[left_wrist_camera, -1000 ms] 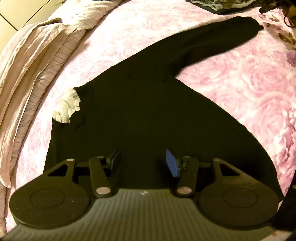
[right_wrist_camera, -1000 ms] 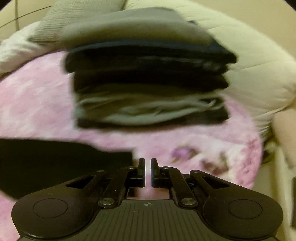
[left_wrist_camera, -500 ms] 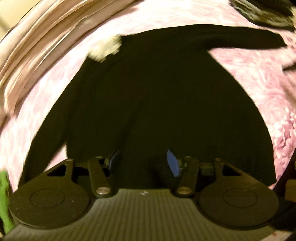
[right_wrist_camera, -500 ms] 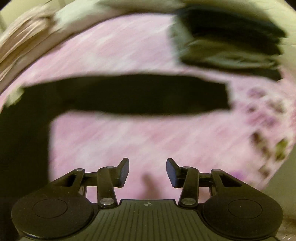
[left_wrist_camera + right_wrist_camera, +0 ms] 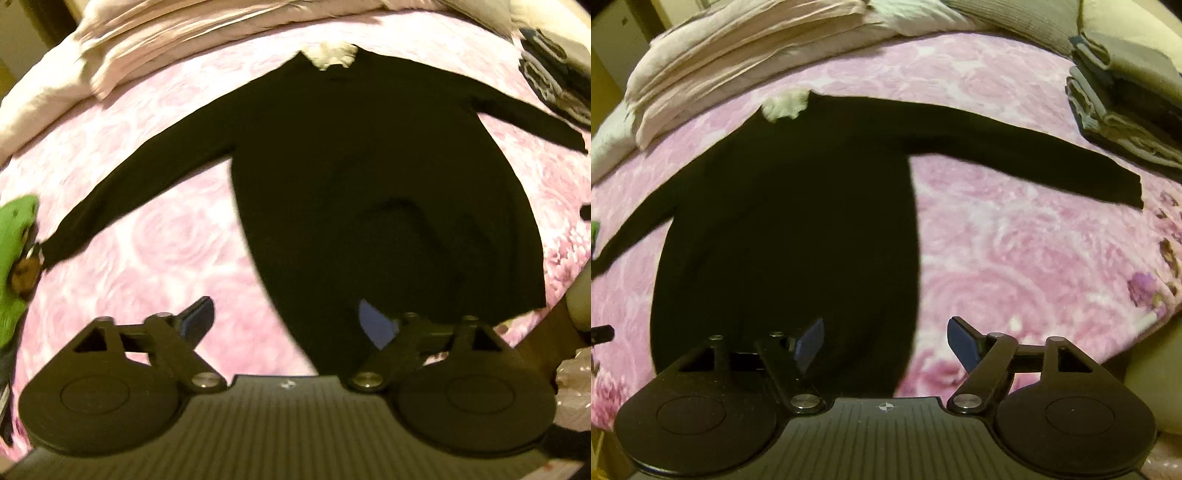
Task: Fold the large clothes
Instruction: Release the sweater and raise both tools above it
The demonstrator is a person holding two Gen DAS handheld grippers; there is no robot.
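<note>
Warm dim light, slight motion blur, fisheye-bent edges.

A bed fills both views, covered by a pink rose-patterned blanket (image 5: 1015, 258). Crumpled pale bedding (image 5: 738, 66) is heaped at eleven o'clock, a grey cushion (image 5: 1027, 22) at one o'clock. Warm, yellowish indoor light falls over everything.

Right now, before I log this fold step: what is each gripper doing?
Left gripper: open, jaws just widened, holding nothing.
Right gripper: open, jaws just widened, holding nothing; black sweater lies flat.
</note>
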